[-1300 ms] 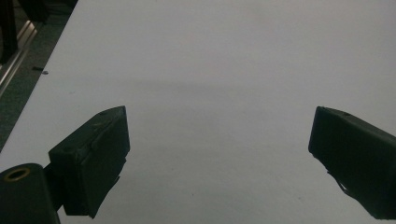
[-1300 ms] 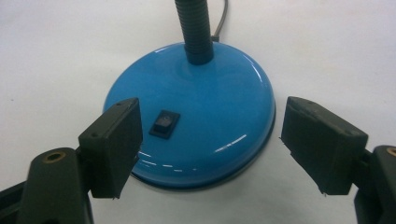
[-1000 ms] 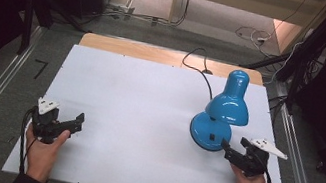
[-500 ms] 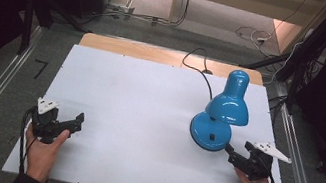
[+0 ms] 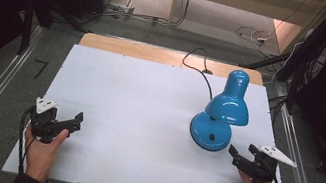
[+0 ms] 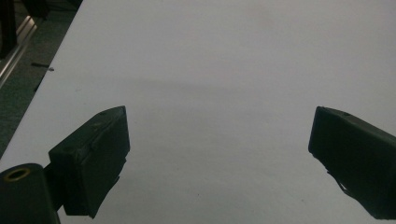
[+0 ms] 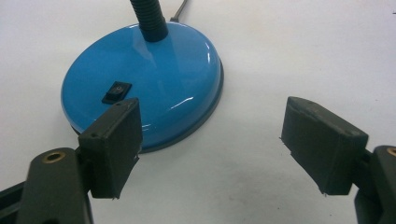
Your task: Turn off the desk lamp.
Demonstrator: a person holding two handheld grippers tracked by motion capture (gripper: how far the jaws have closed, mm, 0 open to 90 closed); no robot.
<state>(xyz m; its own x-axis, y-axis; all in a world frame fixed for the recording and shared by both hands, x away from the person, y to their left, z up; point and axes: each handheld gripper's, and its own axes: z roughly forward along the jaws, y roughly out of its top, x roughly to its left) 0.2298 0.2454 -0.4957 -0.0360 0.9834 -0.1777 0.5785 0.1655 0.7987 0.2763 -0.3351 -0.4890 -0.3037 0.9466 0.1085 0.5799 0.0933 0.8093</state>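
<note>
the blue desk lamp [image 5: 220, 117] stands on the white table [image 5: 139, 97] at its right side, its base just ahead and left of the right gripper [image 5: 240, 160], whose jaws gape wide. the left gripper [image 5: 69, 123], also wide and empty, sits well apart.

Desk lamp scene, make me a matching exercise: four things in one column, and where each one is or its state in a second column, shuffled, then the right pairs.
Things:
1. desk lamp base
2. rocker switch
3. left hand-held gripper
4. power cord

Places or states:
A. open over bare white table, near the left front corner
B. runs off the far edge of the table
C. set into the top of the blue base
D. round, glossy blue, just ahead of the open right hand-held gripper

Pairs: 1-D, 2-C, 3-A, 4-B
</note>
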